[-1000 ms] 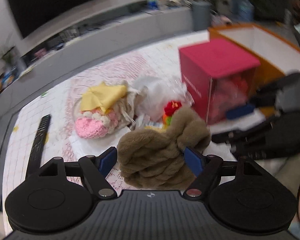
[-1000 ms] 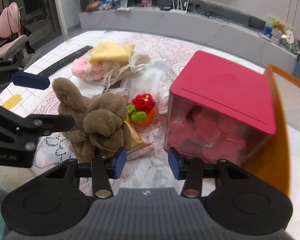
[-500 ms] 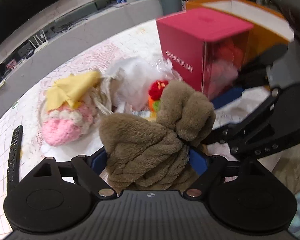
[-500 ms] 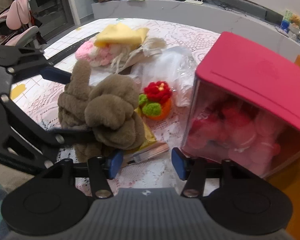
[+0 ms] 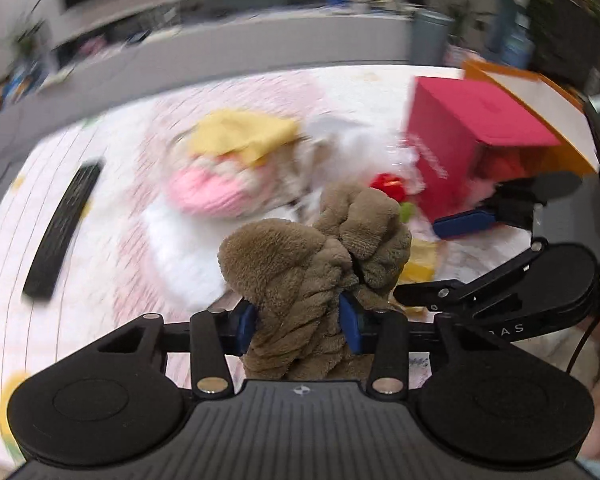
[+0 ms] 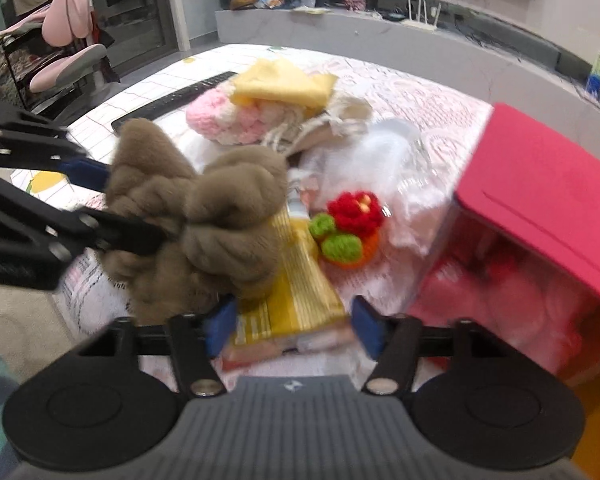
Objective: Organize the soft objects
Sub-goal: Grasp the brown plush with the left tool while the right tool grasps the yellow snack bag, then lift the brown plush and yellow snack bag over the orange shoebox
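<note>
A brown plush scarf [image 5: 312,264], knotted into a bundle, sits between the blue pads of my left gripper [image 5: 298,322]. Its jaws are closing and the pads press into the fur. The right wrist view shows the same bundle [image 6: 220,208] with a left finger [image 6: 86,172] at its side. My right gripper [image 6: 293,328] hovers low over a yellow packet [image 6: 296,296]. Its jaws are opening and the packet lies between them, pads apart from it. Behind lie a pink crochet piece [image 6: 228,120], a yellow cloth [image 6: 284,84] and a red crochet flower [image 6: 352,220].
A red-lidded clear box [image 6: 540,184] of pink soft things stands at the right, with an orange box [image 5: 540,96] behind it. A crumpled white plastic bag [image 6: 384,152] lies mid-table. A black remote [image 5: 62,232] rests at the left on the lace cloth.
The left jaws went from wide around the brown bundle to squeezing it, and the view swung left. The right jaws spread wider and came down over the yellow packet.
</note>
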A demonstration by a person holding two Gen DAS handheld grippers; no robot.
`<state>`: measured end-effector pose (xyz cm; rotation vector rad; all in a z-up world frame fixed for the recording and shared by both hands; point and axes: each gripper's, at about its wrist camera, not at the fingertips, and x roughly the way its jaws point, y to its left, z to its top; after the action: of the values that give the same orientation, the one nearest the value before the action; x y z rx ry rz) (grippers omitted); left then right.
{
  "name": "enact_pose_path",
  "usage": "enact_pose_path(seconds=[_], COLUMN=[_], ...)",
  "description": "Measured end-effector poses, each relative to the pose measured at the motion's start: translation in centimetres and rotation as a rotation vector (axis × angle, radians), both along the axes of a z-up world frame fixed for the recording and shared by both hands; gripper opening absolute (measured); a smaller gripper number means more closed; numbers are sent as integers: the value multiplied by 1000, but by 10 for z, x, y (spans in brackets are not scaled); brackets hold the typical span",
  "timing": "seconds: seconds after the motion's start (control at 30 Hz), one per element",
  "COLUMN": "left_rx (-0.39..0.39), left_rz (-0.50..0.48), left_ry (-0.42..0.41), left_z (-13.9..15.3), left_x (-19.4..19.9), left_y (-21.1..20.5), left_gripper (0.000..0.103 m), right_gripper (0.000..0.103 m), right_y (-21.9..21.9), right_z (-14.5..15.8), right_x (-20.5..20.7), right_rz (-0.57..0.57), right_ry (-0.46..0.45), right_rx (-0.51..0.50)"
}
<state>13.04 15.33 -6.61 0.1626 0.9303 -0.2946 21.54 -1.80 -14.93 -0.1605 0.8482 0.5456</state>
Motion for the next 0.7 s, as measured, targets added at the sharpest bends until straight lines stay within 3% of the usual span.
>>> enact_pose_path(seconds=[0.1,0.17,0.33,0.4,0.57,0.7], left_rx=[-3,-5,27,8,-32,-81], left_rz=[57,84,51,60,63,74], left_ry=[75,89,87,104,124,164], left_z=[-8,-14,-25,-30,-38,-45], left_x=[7,8,7,12,18,22], left_y=[6,8,3,6,13,19], left_gripper=[52,62,85,88,90,81], right_gripper=[74,78,81,79,71,64], right_y=[8,14,32,38,41,45], right_z=[-4,-7,-17,-21,-27,-27], right_x=[10,13,7,5,3,-1], right_rz=[12,13,51,45,10,5], right_ry=[34,48,5,-16,-46,-69], right_rx=[13,9,-62,-94,-98,-113])
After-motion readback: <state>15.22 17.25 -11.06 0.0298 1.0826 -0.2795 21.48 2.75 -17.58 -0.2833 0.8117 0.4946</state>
